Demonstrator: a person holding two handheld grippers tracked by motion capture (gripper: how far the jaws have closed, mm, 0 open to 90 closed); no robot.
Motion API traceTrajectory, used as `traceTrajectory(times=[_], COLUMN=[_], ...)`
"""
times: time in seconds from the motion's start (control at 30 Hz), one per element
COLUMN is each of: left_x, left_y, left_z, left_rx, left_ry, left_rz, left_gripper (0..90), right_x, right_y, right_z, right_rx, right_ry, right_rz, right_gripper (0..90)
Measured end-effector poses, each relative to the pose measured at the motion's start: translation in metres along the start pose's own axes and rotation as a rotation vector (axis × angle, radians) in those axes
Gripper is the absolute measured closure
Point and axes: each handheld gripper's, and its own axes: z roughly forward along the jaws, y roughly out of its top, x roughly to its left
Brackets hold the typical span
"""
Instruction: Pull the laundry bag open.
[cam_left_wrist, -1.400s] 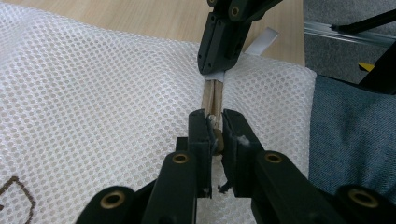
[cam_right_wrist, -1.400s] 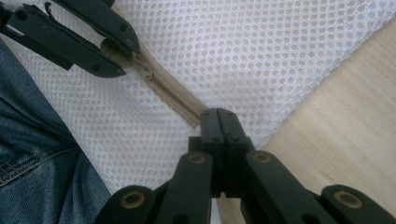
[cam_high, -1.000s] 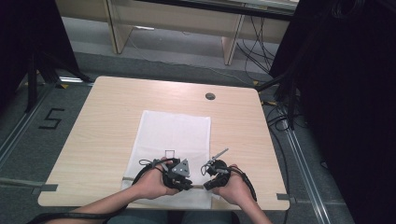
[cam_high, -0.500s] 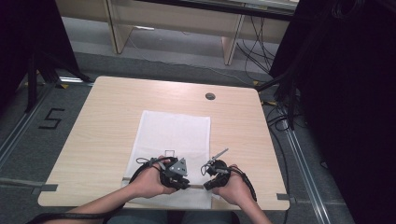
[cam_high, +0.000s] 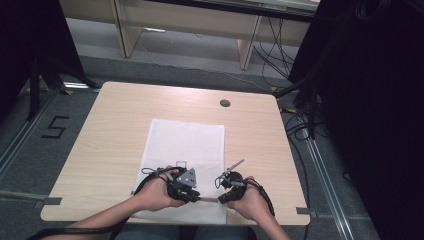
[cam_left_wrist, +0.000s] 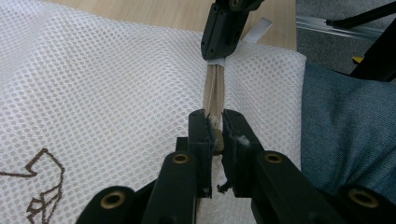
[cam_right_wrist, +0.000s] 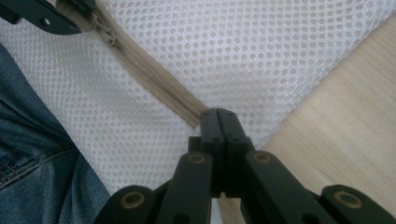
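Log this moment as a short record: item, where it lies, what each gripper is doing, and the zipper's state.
item: white mesh bag with a beige zipper
place: flat on the wooden table, its zipper edge at the person's side
left gripper: shut on the zipper slider
right gripper: shut on the zipper's end
zipper state: teeth look closed along the stretch between the grippers
other: brown printed outline on the mesh
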Motion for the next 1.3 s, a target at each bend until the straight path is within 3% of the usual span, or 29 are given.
traceTrajectory(times=[0.13, 0.23, 0.37, 0.4, 0.57, 0.97, 1.03, 1.1, 1.3], left_x=[0.001, -0.001, -0.001, -0.002, -0.002, -0.001, -0.001, 0.0, 0.0], left_y=[0.0, -0.003, -0.002, -0.002, -0.004, -0.004, -0.008, -0.009, -0.008], left_z=[-0.002, -0.002, -0.003, -0.003, -0.006, -0.011, -0.013, -0.015, -0.016], left_rx=[-0.005, -0.009, -0.018, -0.01, -0.021, -0.009, -0.023, -0.03, -0.023], left_ry=[0.004, 0.01, 0.019, 0.026, 0.023, 0.033, 0.028, 0.026, 0.032], left_rz=[0.005, -0.027, -0.009, -0.019, -0.031, -0.001, -0.035, -0.041, -0.011], left_gripper=[82.0, 82.0, 82.0, 82.0, 82.0, 82.0, 82.0, 82.0, 82.0], right_x=[0.0, 0.0, 0.0, 0.001, 0.002, 0.002, 0.003, 0.002, 0.002], right_y=[0.0, 0.0, 0.0, 0.0, 0.0, -0.001, -0.001, 0.0, -0.001], right_z=[0.0, 0.0, 0.0, 0.0, -0.001, 0.0, -0.001, 0.0, -0.001], right_rx=[0.002, 0.002, -0.005, 0.005, 0.004, -0.001, 0.006, 0.004, 0.001], right_ry=[-0.001, -0.001, -0.007, -0.001, -0.002, -0.005, 0.001, -0.006, -0.002], right_rz=[0.0, 0.003, -0.009, 0.013, 0.011, 0.012, 0.023, 0.008, 0.018], right_gripper=[90.0, 90.0, 90.0, 90.0, 90.0, 90.0, 90.0, 90.0, 90.0])
